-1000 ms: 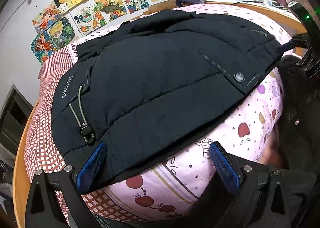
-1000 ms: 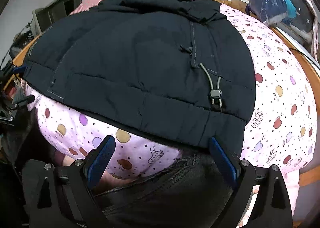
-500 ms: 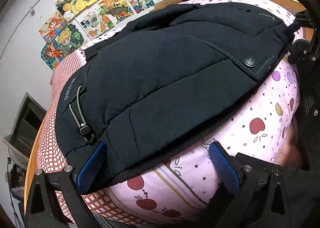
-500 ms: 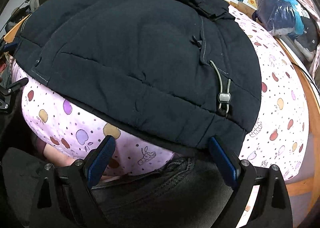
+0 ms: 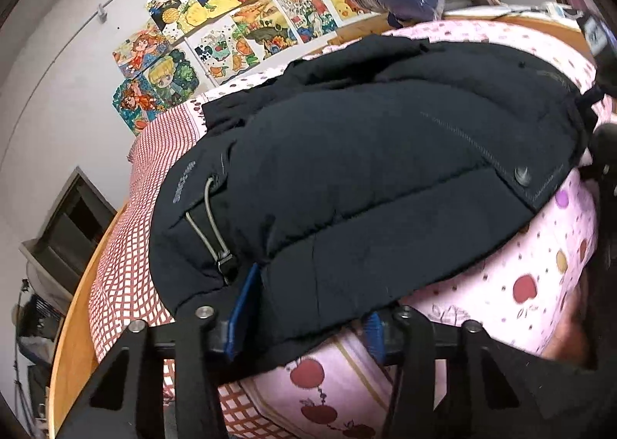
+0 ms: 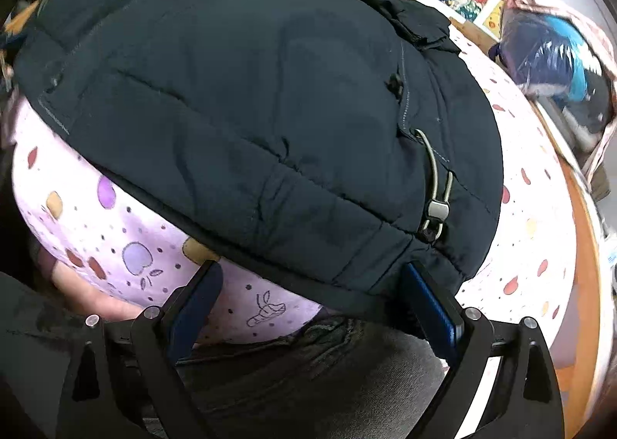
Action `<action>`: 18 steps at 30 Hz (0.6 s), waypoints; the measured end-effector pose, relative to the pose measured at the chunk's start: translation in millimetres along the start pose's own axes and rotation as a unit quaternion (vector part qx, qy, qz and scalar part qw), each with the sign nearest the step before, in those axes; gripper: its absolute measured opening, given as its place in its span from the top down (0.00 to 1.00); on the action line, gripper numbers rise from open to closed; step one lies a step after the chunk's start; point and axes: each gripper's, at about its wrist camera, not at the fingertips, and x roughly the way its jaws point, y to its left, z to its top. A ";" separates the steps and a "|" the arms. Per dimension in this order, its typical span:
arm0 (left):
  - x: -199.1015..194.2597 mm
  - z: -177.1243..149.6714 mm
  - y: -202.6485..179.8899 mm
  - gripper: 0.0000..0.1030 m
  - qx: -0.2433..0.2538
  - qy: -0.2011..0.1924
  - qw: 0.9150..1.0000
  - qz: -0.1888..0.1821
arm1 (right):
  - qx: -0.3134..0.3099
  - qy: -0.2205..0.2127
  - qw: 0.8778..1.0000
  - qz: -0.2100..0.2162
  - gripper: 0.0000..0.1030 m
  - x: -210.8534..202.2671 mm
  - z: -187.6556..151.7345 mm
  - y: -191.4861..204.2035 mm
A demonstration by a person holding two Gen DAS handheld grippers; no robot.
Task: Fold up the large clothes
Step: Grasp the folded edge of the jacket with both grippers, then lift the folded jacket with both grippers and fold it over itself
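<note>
A black padded jacket (image 5: 366, 169) lies spread over a pink fruit-print quilt (image 5: 520, 285) on a bed. My left gripper (image 5: 308, 323) is at the jacket's near hem, just right of a grey drawcord toggle (image 5: 223, 258). Its jaws are closing, and the hem is bunched between the blue pads (image 5: 243, 312). In the right wrist view the jacket (image 6: 250, 92) fills the middle. My right gripper (image 6: 312, 300) stands open and wide at the hem's other corner. Its right fingertip (image 6: 424, 292) sits against the hem edge below a second toggle (image 6: 435, 207); the left pad is over bare quilt (image 6: 115, 246).
A red checked sheet (image 5: 123, 265) and a wooden bed rail (image 5: 73, 323) lie to the left. Colourful drawings (image 5: 231, 26) hang on the wall. A blue and pink bundle (image 6: 551, 49) sits at the bed's far end. The person's dark trousers (image 6: 308, 373) are below the right gripper.
The left jaws have come together from wide open onto the jacket hem, wrinkling it. The right gripper has tilted down and edged closer to the hem, its jaws unchanged.
</note>
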 end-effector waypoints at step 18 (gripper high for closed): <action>-5.8 9.3 23.0 0.80 -0.022 -0.021 0.999 -0.011 | -0.018 -0.089 0.991 -0.097 0.60 -28.1 -3.7 3.4</action>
